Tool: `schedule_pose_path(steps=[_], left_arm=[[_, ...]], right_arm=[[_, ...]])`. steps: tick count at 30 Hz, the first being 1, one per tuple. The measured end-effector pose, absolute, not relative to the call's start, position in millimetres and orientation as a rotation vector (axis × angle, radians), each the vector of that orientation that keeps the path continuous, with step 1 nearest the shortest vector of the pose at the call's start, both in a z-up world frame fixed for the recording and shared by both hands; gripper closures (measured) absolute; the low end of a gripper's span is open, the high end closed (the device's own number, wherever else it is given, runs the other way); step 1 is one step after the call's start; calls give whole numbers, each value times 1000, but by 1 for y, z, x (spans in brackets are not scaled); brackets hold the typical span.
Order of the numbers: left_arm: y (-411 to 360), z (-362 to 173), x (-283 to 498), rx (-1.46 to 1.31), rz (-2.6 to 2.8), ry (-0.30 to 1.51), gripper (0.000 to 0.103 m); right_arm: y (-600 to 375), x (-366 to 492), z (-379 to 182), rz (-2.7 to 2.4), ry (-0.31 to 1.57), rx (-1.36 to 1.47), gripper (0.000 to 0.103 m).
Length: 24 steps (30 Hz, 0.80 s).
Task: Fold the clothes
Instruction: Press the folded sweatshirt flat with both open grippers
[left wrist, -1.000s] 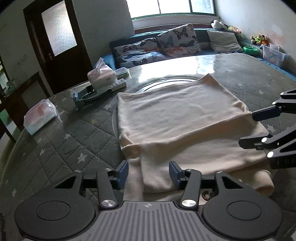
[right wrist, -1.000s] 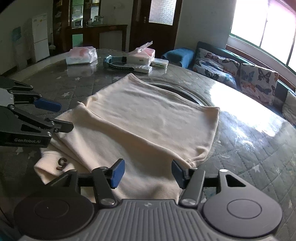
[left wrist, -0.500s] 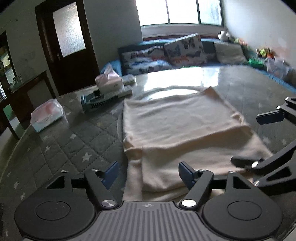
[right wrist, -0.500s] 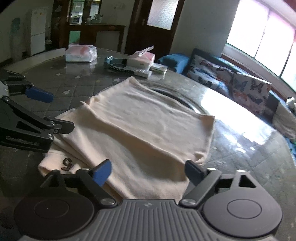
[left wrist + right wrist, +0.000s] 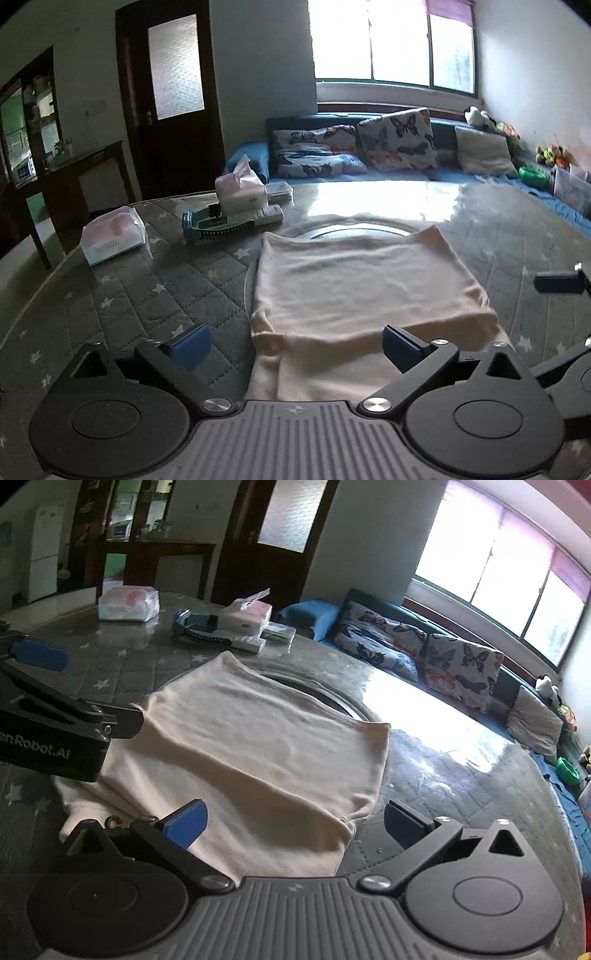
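**Folded cream garment on quilted table, both grippers wide apart**

Quilted grey table cover (image 5: 122, 295) with white stars fills both views; a sofa with butterfly cushions (image 5: 395, 138) sits under bright windows behind.

Left wrist view: the cream garment (image 5: 354, 288) lies flat, folded to a rough rectangle, its near end reaching under the left gripper (image 5: 295, 345). Jaws stand wide apart, holding nothing; the left blue pad hangs over bare quilt, the right one over the cloth. A folded layer edge crosses the cloth just ahead of the fingers. Only this view shows the garment's left side edge straight on, and the right gripper (image 5: 561, 282) entering at the right frame edge, off the garment's right side. Beyond the cloth: tissue box (image 5: 240, 188), dark green-blue tool (image 5: 218, 227), wrapped white packet (image 5: 112, 238).

Right wrist view: right gripper (image 5: 295, 821) also has jaws wide apart and empty, the left pad over the garment (image 5: 258, 746), the right pad over bare quilt. This view alone shows the garment's right edge and near right corner, a small dark mark (image 5: 110, 819) on the lowest layer at near left, and the left gripper's body (image 5: 55, 734) lettered "enRobot.AI" over the cloth's left part. A white fridge (image 5: 44, 554) stands far left, seen only here.
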<state>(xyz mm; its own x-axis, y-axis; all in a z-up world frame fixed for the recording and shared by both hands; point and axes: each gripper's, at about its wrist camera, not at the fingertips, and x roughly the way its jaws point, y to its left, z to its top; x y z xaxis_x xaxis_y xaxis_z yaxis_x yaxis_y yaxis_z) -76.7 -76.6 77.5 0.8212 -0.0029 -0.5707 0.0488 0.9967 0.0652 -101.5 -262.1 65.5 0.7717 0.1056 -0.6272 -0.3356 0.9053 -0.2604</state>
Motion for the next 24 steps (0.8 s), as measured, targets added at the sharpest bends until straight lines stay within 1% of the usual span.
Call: schedule_pose_path(steps=[2,24], left_arm=[[-78,80,-76,69,-23,598,0],[-100,84,-69,-36,-6,617,0]], right_arm=[[-263,-101,65,236,649,-367,0],[-288,-107,54,196,693,-197,0]])
